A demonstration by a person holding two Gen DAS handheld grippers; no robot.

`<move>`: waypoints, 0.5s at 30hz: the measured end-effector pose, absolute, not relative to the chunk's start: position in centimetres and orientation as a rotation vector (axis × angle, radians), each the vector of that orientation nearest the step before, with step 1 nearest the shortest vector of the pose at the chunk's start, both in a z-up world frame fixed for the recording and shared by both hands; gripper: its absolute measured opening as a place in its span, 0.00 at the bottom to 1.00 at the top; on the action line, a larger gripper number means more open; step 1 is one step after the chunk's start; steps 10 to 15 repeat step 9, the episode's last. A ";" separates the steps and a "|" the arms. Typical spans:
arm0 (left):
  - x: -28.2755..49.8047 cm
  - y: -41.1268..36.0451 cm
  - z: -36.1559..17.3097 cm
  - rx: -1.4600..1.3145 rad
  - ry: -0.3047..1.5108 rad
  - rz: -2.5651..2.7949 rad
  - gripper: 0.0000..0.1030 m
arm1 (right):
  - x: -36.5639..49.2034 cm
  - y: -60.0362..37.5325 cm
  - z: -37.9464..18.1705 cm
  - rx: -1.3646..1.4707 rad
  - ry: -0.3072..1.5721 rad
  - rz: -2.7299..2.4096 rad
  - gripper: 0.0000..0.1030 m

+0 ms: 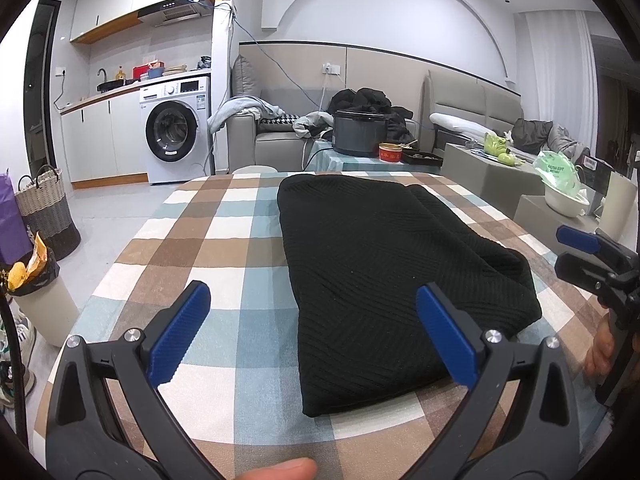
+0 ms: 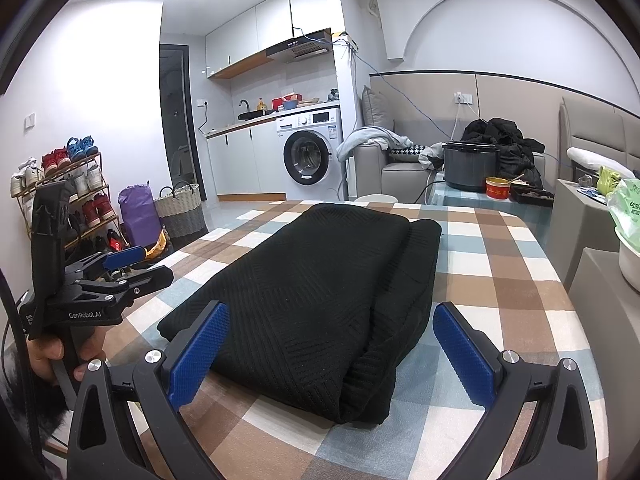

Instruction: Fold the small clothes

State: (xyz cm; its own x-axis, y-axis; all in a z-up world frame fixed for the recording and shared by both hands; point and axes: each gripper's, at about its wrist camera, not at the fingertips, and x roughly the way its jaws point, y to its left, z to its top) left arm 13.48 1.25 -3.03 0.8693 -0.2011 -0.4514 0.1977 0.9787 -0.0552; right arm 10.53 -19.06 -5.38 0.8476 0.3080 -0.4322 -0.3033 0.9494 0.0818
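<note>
A black knit garment (image 1: 384,272) lies folded into a long rectangle on the checked tablecloth (image 1: 208,240); it also shows in the right wrist view (image 2: 320,292). My left gripper (image 1: 314,306) is open and empty, held over the near end of the garment, its blue pads (image 1: 178,332) spread wide. My right gripper (image 2: 330,324) is open and empty above the near right corner of the garment. The right gripper also shows at the right edge of the left wrist view (image 1: 592,256). The left gripper shows at the left of the right wrist view (image 2: 120,268).
A side table beyond the cloth holds a dark cooker pot (image 1: 360,132) and a red tin (image 1: 391,152). A white bowl with a green bag (image 1: 562,188) stands at right. A bin (image 1: 40,300) and woven basket (image 1: 44,208) stand on the floor at left.
</note>
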 end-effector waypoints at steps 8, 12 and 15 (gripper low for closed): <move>13.6 1.4 -3.0 -0.011 0.473 -0.212 0.99 | 10.5 -19.0 -5.4 0.009 0.461 0.318 1.00; 13.6 1.4 -3.0 -0.011 0.474 -0.211 0.99 | 10.5 -18.9 -5.5 0.007 0.463 0.318 1.00; 13.6 1.4 -3.0 -0.011 0.474 -0.211 0.99 | 10.5 -18.9 -5.5 0.007 0.463 0.318 1.00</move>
